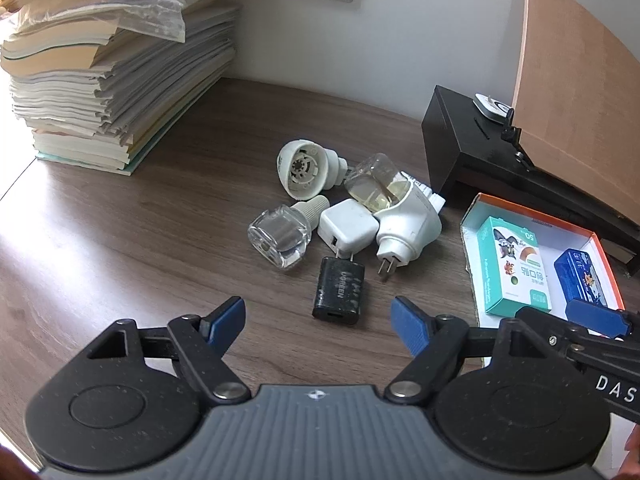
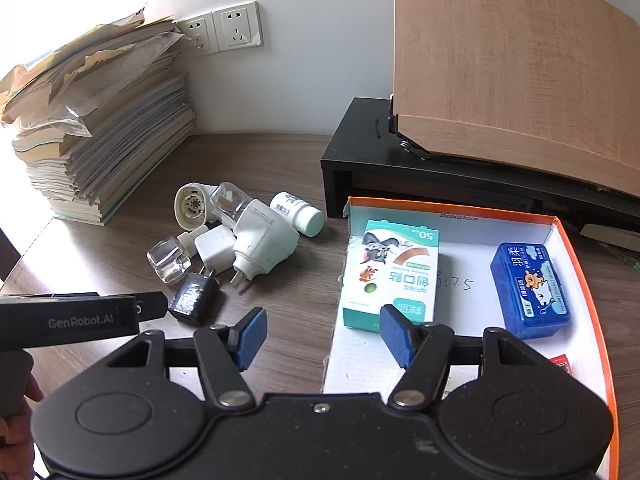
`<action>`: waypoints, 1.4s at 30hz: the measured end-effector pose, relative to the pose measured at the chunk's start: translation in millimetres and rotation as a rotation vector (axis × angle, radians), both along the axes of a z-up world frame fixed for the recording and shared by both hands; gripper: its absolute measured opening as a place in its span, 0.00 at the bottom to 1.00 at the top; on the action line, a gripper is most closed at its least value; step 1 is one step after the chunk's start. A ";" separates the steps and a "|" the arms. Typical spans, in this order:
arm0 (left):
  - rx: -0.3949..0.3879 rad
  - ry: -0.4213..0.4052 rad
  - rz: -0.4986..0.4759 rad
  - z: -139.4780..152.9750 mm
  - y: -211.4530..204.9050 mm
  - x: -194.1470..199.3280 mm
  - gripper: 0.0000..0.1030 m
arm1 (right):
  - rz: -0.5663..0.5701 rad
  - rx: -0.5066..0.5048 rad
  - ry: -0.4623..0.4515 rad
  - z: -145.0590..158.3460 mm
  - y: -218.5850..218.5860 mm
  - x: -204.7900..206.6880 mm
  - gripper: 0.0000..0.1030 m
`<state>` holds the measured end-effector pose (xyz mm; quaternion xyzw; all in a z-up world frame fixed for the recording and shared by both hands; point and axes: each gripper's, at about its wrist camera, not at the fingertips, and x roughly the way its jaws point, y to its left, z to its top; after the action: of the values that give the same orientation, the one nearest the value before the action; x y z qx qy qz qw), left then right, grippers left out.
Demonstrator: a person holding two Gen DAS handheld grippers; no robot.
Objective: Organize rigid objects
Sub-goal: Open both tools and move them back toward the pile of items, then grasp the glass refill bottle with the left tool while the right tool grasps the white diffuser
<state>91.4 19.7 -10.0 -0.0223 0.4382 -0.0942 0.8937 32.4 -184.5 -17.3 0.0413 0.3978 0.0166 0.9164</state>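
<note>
While both the left gripper (image 1: 319, 326) and right gripper (image 2: 323, 335) hang open and empty, the black charger (image 1: 339, 290) lies on the desk (image 1: 140, 248) beside the orange-rimmed box (image 2: 576, 264).

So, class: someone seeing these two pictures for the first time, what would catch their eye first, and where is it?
Probably the cluster of plug-in adapters and small bottles at the middle of the wooden desk, with the black charger nearest. Next, the orange-rimmed box on the right, holding a teal plaster carton and a blue case. A tall paper stack stands back left.
</note>
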 end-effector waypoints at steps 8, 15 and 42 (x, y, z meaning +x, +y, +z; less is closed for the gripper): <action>0.020 0.008 -0.028 -11.8 17.3 23.9 0.80 | -0.028 -0.003 0.010 -6.9 14.5 11.4 0.74; 0.061 -0.004 -0.140 -32.5 28.1 68.8 0.84 | -0.079 0.003 0.023 -14.6 17.7 21.0 0.74; -0.018 -0.083 -0.317 -43.8 43.8 69.7 0.44 | -0.007 0.145 0.072 -56.7 44.6 129.2 0.88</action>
<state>161.0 63.5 -53.9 0.0430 0.3980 -0.2387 0.8847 161.7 -139.9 -74.0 0.1095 0.4283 0.0407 0.8961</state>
